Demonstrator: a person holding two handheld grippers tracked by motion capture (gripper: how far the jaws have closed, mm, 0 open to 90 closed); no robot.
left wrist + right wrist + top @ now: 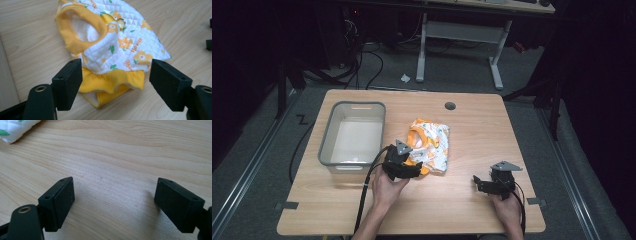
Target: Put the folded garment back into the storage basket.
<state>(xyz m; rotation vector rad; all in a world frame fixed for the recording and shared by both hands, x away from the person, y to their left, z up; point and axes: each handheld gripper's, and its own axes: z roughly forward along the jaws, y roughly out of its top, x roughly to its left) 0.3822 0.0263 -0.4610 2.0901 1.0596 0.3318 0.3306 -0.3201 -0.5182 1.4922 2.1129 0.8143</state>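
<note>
Two grippers, left (115, 82) and right (113, 202), jaws wide apart, over a pale wooden table (472, 135) in a dark room.

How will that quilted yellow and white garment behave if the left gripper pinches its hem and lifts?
The garment is soft quilted cloth lying crumpled, so it will probably droop and unfold rather than hold shape. It looks light. Pushed, its ruffled yellow hem would likely bunch on the wooden table rather than slide.
</note>
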